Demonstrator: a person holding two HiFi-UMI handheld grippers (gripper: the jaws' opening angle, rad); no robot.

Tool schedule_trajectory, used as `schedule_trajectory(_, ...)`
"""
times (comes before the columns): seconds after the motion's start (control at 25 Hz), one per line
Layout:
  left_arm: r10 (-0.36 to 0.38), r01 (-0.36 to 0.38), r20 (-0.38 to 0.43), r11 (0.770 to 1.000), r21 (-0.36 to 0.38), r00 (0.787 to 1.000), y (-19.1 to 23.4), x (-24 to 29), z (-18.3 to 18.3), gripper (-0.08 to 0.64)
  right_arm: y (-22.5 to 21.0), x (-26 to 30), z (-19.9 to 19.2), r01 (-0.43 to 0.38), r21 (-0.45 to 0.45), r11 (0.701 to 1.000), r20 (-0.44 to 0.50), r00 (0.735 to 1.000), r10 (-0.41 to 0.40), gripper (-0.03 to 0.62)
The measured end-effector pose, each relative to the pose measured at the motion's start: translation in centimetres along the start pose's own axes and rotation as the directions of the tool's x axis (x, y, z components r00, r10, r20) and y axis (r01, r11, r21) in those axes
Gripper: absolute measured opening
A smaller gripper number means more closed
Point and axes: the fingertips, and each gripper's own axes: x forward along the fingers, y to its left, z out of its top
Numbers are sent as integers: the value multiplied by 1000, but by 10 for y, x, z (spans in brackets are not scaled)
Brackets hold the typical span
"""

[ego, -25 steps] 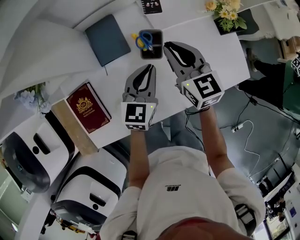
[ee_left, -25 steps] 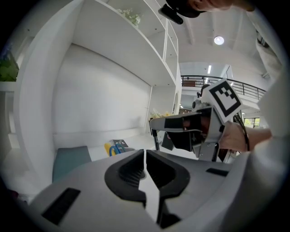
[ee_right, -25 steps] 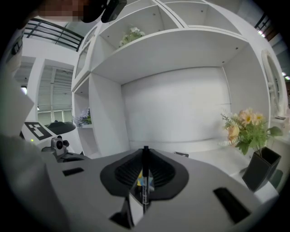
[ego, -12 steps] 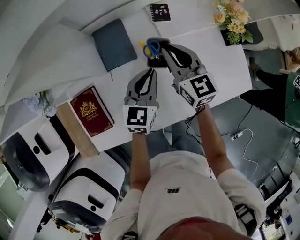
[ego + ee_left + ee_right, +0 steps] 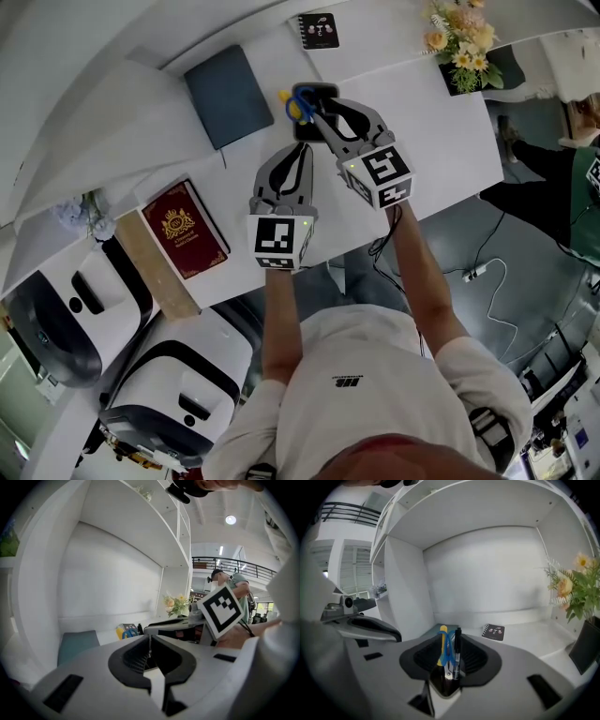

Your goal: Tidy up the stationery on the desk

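A black pen holder (image 5: 312,92) stands at the back of the white desk (image 5: 441,112), with blue-handled scissors (image 5: 300,105) and a yellow item in it. My right gripper (image 5: 323,112) sits right at the holder. In the right gripper view it (image 5: 449,665) is shut on an upright black pen (image 5: 457,648), next to the scissors (image 5: 446,651) and the holder's dark rim (image 5: 440,684). My left gripper (image 5: 302,146) hovers over the desk just in front of the holder and left of the right one. It is shut and empty (image 5: 149,641).
A teal notebook (image 5: 228,96) lies left of the holder and a dark red book (image 5: 184,230) lies farther left. A small black spiral notepad (image 5: 320,30) is behind the holder. Flowers in a dark pot (image 5: 459,42) stand at the right. White shelf walls enclose the back.
My right gripper has moved forward and left until its tips are at the pen holder. The left gripper has stayed almost still.
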Motion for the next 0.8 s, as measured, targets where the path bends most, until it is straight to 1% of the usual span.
schedule_trajectory(0.04, 0, 0, 2, 1000, 0, 1000, 0, -1, 1, 0, 1, 0, -3, -3, -7, 1000, -11, 1000, 2, 110)
schedule_trajectory(0.16, -1, 1, 7, 1000, 1, 1000, -1, -3, 2, 0, 3, -7, -4, 4, -10, 1000, -17, 1000, -4, 106)
schedule_trajectory(0.4, -1, 1, 21, 1000, 9, 1000, -1, -11, 9, 0, 10, -31, 4, 28, -55, 998, -13, 999, -29, 68)
schedule_trajectory(0.52, -6, 5, 27, 1000, 17, 1000, -2, -15, 13, 0, 18, -48, 13, 45, -75, 996, -7, 999, -46, 23)
schedule_trajectory(0.64, -15, 14, 28, 1000, 28, 999, -6, -20, 16, 0, 26, -66, 14, 54, -92, 994, -11, 998, -55, 13)
schedule_trajectory(0.8, -25, 24, 30, 999, 37, 999, -12, -30, 19, 0, 38, -86, 11, 63, -78, 995, -12, 998, -64, 11)
